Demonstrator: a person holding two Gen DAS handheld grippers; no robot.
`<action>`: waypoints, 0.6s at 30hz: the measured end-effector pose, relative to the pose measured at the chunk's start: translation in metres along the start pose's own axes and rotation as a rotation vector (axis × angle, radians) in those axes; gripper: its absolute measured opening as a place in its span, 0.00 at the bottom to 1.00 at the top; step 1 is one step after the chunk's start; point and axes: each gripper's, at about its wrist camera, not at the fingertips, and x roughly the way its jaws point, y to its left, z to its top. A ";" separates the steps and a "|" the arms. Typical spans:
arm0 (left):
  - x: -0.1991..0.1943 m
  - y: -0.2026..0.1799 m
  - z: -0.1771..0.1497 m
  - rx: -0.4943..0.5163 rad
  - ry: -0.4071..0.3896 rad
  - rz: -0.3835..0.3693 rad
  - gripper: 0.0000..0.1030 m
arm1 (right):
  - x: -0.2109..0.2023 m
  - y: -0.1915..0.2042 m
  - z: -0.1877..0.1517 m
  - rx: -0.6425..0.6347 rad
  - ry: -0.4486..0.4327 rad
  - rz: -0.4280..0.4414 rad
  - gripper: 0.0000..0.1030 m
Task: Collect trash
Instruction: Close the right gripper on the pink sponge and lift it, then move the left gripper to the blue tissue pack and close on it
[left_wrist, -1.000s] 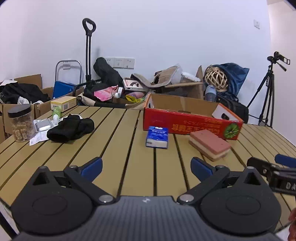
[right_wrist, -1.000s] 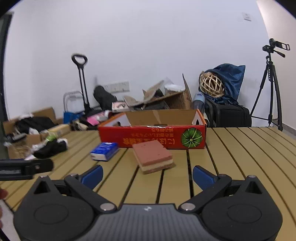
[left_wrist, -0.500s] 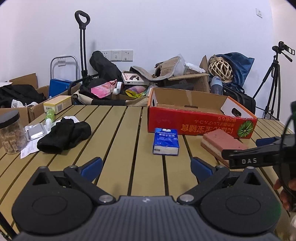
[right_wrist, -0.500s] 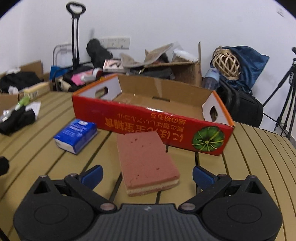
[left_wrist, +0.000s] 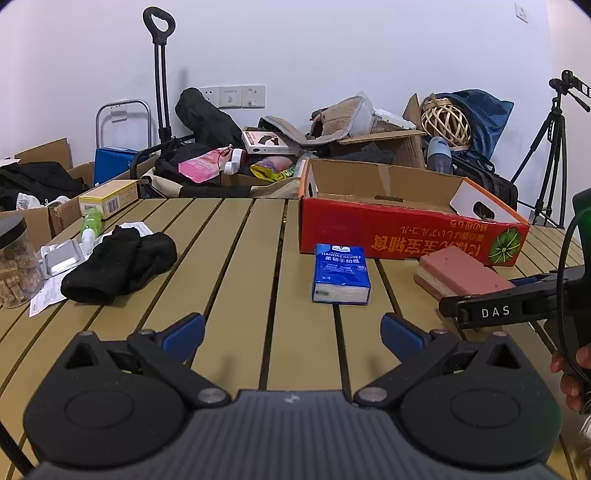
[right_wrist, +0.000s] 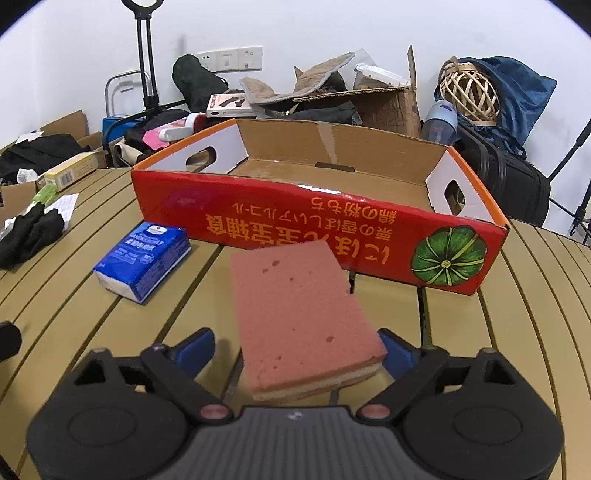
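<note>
Right gripper (right_wrist: 297, 345) nearer, jaws closing around sponge (right_wrist: 301, 314).

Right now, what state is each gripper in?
Left gripper: open, nothing between the jaws.
Right gripper: open, jaws just been closing around the sponge, not clamped yet.

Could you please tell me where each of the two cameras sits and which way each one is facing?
Left wrist: sits on the left tool, looking along the slatted table towards the tissue pack; the right tool and fingers show at right.
Right wrist: sits on the right tool, angled down at the pink sponge between its open blue pads.
Shared: sponge, tissue pack, red box, black cloth.
</note>
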 end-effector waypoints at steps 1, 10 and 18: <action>0.001 0.000 0.000 -0.001 0.002 0.000 1.00 | 0.000 0.001 0.000 -0.003 -0.001 0.001 0.83; 0.002 -0.001 -0.001 0.003 0.010 0.001 1.00 | -0.006 0.002 -0.001 0.009 -0.016 -0.002 0.69; 0.005 -0.004 -0.003 0.012 0.041 -0.016 1.00 | -0.029 -0.017 -0.010 0.107 -0.058 -0.011 0.68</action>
